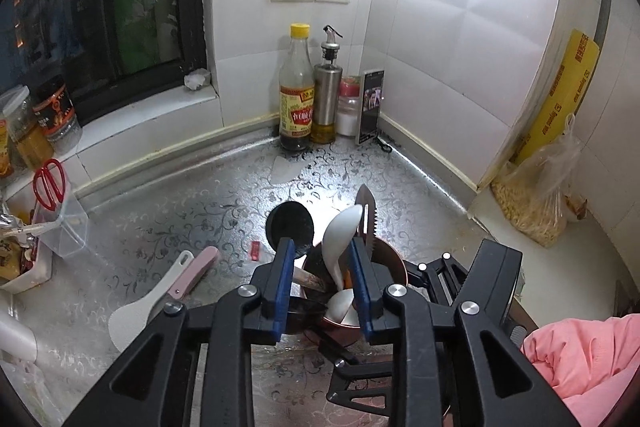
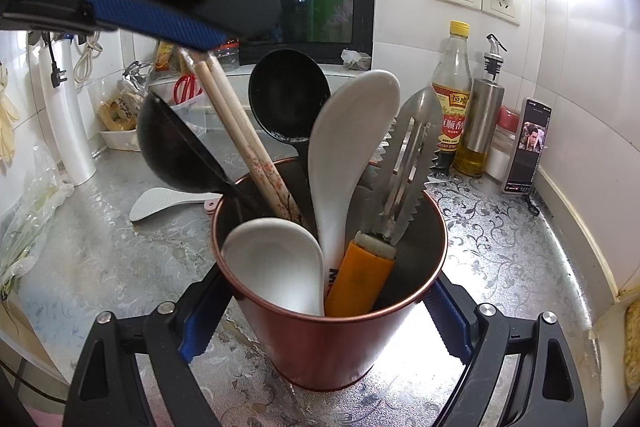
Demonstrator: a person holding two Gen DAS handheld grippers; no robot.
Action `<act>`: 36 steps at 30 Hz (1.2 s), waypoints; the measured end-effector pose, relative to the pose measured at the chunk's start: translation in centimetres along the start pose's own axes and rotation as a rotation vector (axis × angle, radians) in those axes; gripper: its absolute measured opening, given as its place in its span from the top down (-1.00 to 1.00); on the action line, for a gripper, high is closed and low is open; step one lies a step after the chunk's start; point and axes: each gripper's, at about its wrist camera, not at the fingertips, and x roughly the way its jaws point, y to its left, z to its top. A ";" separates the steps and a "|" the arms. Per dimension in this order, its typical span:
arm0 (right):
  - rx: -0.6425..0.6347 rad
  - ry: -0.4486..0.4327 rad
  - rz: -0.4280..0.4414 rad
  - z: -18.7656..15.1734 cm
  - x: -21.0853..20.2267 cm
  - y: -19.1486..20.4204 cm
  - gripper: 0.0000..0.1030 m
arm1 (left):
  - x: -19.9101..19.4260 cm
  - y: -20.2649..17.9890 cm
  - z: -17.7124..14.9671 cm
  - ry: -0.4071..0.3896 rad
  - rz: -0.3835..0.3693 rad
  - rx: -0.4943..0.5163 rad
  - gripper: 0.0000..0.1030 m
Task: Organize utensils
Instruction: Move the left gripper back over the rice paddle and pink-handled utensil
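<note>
Copper-red utensil cup (image 2: 332, 327) sits pinched between the right hand-held gripper's (image 2: 324, 323) pads.

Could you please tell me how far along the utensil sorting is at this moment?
Mostly done: the copper cup already holds two black ladles, two white spoons, the chopsticks and an orange-handled scraper. The right gripper clamps the cup; the left gripper is open above it. Left: the white rice paddle and pink-handled tool on the counter.
</note>
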 end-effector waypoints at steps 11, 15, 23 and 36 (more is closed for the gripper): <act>0.000 0.000 0.000 0.0 0.0 0.0 -0.77 | -1.7 2.8 0.2 -0.044 0.074 -0.073 0.07; 0.000 0.000 0.000 0.0 0.0 0.0 -0.77 | -1.8 4.5 -0.5 -0.041 0.110 -0.136 -0.10; -0.001 0.000 0.000 0.0 0.0 0.0 -0.77 | -1.4 7.7 -2.3 -0.010 0.187 -0.256 -0.30; 0.000 0.000 0.001 0.0 0.0 0.0 -0.77 | -0.2 15.8 -8.0 0.078 0.343 -0.614 -0.58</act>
